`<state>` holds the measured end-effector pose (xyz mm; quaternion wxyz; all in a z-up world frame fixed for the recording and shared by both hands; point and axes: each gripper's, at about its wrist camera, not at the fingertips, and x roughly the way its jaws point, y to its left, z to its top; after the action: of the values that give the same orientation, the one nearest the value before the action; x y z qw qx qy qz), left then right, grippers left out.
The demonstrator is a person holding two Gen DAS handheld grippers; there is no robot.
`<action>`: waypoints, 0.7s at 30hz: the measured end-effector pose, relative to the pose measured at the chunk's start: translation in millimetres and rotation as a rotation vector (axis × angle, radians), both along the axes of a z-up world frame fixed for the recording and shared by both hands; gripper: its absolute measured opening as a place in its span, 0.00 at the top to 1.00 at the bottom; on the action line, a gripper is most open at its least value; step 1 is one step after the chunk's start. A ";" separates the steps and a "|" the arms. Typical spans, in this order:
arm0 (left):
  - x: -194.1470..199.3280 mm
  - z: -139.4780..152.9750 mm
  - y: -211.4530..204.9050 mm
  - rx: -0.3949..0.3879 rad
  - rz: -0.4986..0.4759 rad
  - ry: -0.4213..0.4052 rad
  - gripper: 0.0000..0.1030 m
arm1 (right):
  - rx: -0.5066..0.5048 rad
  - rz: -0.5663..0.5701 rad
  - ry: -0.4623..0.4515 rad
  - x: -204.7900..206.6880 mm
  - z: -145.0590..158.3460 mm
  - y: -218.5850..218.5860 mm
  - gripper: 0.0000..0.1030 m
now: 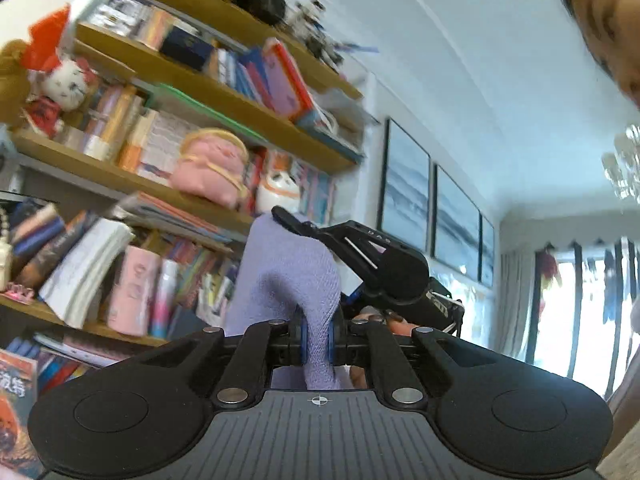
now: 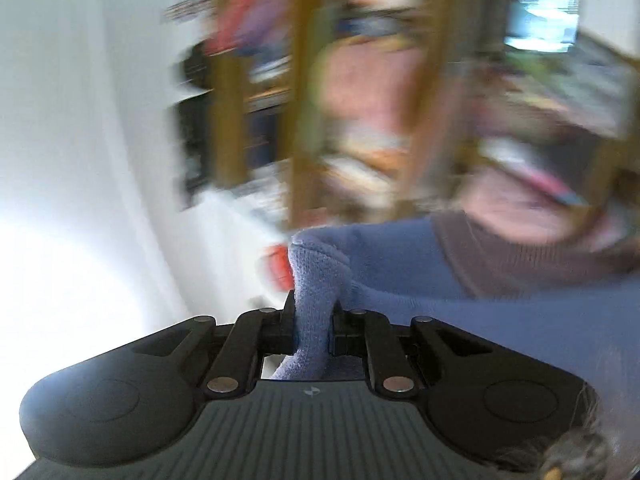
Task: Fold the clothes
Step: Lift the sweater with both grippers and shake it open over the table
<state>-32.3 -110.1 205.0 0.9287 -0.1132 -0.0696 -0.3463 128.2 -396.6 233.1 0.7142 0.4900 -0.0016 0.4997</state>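
The left hand-held gripper (image 1: 318, 340) is clamped tight on a fold of a soft, light purple knitted garment (image 1: 286, 276), and the blue pads (image 1: 305, 340) press the cloth from both sides. The cloth bunches up in a hump just past the jaws and hangs down below them. Just beyond that hump, the right hand-held gripper (image 1: 280, 213) reaches in from the right side of the left wrist view. Its black fingertip touches the top of the same purple cloth, and a bit of a hand (image 1: 394, 322) shows under it. In the right wrist view, the right hand-held gripper (image 2: 314, 330) is also squeezed shut on a fold of the purple garment (image 2: 400, 264). From there the garment spreads out to the right, and its darker ribbed collar (image 2: 520, 260) sits on top. Farther away on the left stand wooden shelves (image 1: 192, 80) full of books and toys. A pink plush pig (image 1: 210, 166) and a white plush cat with a red bow (image 1: 66, 80) sit on them. Dark-framed pictures (image 1: 406, 182) hang on the far white wall. Grey curtains (image 1: 516, 304) hang beside a bright window farthest back. The right wrist view is very blurry behind the cloth, so little can be told there.
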 end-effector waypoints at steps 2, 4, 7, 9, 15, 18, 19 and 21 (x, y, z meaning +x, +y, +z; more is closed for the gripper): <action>2.9 -13.4 10.9 0.000 0.037 0.058 0.92 | -0.047 0.028 0.014 7.1 0.2 19.7 0.89; 15.4 -49.8 25.4 0.019 0.086 0.209 0.92 | -0.128 0.036 0.091 17.9 -17.7 42.3 0.89; 41.1 -127.1 48.4 0.071 0.174 0.547 0.92 | -0.333 0.031 0.323 39.2 -79.4 80.4 0.89; 50.4 -178.0 59.6 0.148 0.234 0.743 0.92 | -0.507 0.023 0.509 52.7 -138.7 106.4 0.89; 43.7 -230.8 93.5 0.232 0.292 0.923 0.92 | -0.680 0.054 0.798 54.9 -241.3 154.0 0.89; 50.5 -233.6 105.4 0.238 0.311 0.923 0.92 | -0.710 0.072 0.764 60.8 -233.7 180.9 0.89; 53.7 -232.3 110.3 0.239 0.322 0.918 0.92 | -0.733 0.072 0.734 62.4 -226.7 192.3 0.89; 64.5 -232.1 122.2 0.239 0.348 0.925 0.92 | -0.781 0.072 0.674 65.0 -212.5 215.3 0.89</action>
<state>32.2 12.1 -27.2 0.9127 -0.1345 0.3710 -0.1057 193.2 -181.2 20.5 0.7872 0.3205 0.4320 0.3017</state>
